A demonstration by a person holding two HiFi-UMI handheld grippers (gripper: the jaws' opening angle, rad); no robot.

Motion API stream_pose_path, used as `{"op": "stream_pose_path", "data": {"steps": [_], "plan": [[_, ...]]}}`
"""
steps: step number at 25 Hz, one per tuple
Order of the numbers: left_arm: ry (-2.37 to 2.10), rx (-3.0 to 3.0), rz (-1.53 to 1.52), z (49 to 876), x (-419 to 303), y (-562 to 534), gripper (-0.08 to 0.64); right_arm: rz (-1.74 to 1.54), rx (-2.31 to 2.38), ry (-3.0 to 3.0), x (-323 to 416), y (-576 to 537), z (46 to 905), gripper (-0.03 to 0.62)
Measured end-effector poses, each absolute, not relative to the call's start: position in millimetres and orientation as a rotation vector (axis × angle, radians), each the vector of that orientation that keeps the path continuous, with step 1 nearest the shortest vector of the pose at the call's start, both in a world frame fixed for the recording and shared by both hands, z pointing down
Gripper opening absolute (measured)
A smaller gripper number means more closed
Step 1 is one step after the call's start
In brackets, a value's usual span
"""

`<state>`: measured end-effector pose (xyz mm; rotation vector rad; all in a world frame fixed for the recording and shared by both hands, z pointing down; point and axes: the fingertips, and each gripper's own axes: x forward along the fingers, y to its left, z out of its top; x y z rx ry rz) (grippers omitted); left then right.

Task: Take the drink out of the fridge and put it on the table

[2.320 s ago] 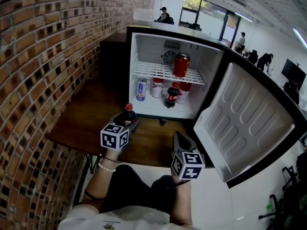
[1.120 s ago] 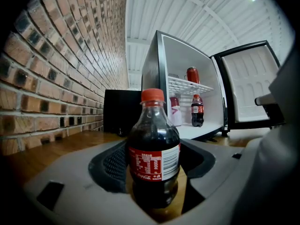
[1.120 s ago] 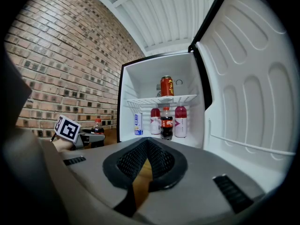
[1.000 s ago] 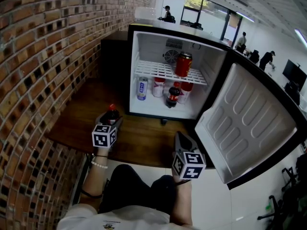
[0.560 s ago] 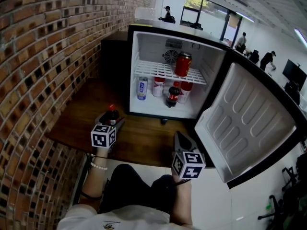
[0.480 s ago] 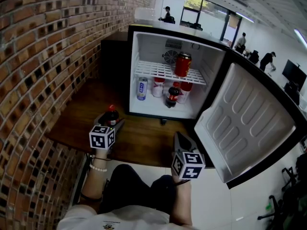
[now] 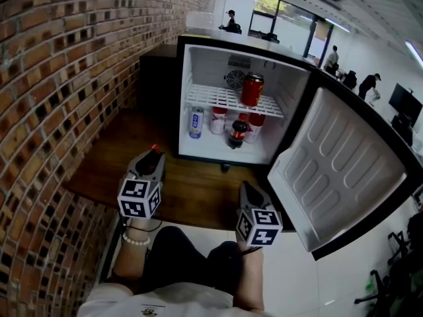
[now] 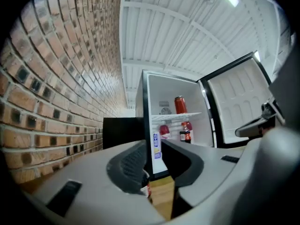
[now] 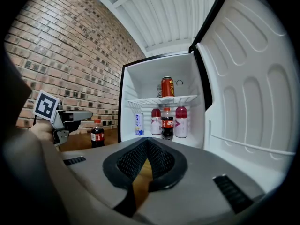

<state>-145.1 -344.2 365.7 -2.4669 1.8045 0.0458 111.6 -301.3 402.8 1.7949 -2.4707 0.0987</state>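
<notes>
A small cola bottle (image 9: 97,134) with a red cap (image 7: 154,148) stands by itself on the wooden table (image 7: 198,190), left of the open fridge (image 7: 231,104). My left gripper (image 7: 153,158) hovers just above and in front of the bottle, which shows low between its jaws (image 8: 146,190). Those jaws have just been closing, a gap is left and nothing sits between them. My right gripper (image 7: 246,189) stays at the table's front edge, jaw tips together and empty. The left gripper (image 9: 88,114) also shows in the right gripper view, above the bottle.
The fridge holds a red can (image 7: 250,89) on the wire shelf, and below it a blue-white can (image 7: 194,122), another cola bottle (image 7: 238,133) and pink-topped bottles. Its door (image 7: 337,170) swings wide to the right. A brick wall (image 7: 59,98) runs along the left.
My left gripper let go of the cola bottle, drew back and rose above it; the bottle stays standing on the table. The right gripper has not moved.
</notes>
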Motion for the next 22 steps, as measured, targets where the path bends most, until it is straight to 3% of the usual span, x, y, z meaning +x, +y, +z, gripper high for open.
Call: {"op": "stream_pose_path", "data": {"steps": [1,3,12,22], "plan": [[1.763,-2.481,0.062,362,-136,-339,0.038,0.100,1.797,-2.470,112,-301,403,0.012],[1.683,-2.534,0.074,360,-115,-333,0.002,0.102,1.799,-2.472,111,-300,403,0.012],[1.509,-2.755,0.018,393,-43,-333,0.000,0.119,1.816,-2.454,117,-297,407,0.012],[1.470,-2.780,0.016,390,-30,-306,0.000,0.085,1.818,-2.425,113,-268,401,0.012]]}}
